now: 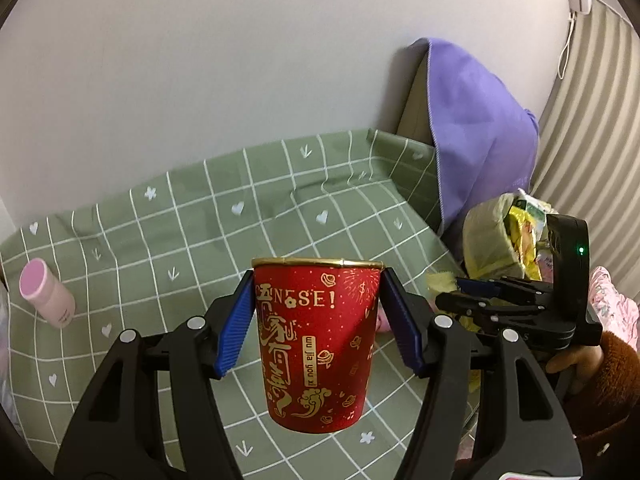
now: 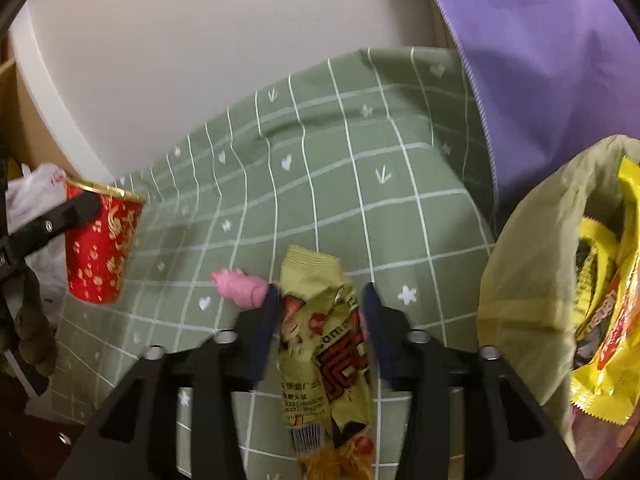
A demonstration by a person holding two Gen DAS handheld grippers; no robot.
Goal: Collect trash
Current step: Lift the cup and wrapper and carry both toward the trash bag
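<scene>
My left gripper (image 1: 318, 320) is shut on a red paper cup (image 1: 318, 344) with gold print and holds it upright above the green checked tablecloth (image 1: 200, 216). The cup also shows at the left of the right wrist view (image 2: 102, 246). My right gripper (image 2: 320, 320) has its blue pads on either side of a yellow snack wrapper (image 2: 320, 340) that hangs between them over the cloth; the jaws look closed on it. A yellow-green trash bag (image 2: 532, 280) full of wrappers sits at the right; it also shows in the left wrist view (image 1: 492, 236).
A pink bottle (image 1: 46, 292) lies at the table's left. A small pink object (image 2: 240, 286) lies on the cloth just beyond my right gripper's left finger. A purple cloth (image 1: 480, 128) drapes over something at the back right. A white wall backs the table.
</scene>
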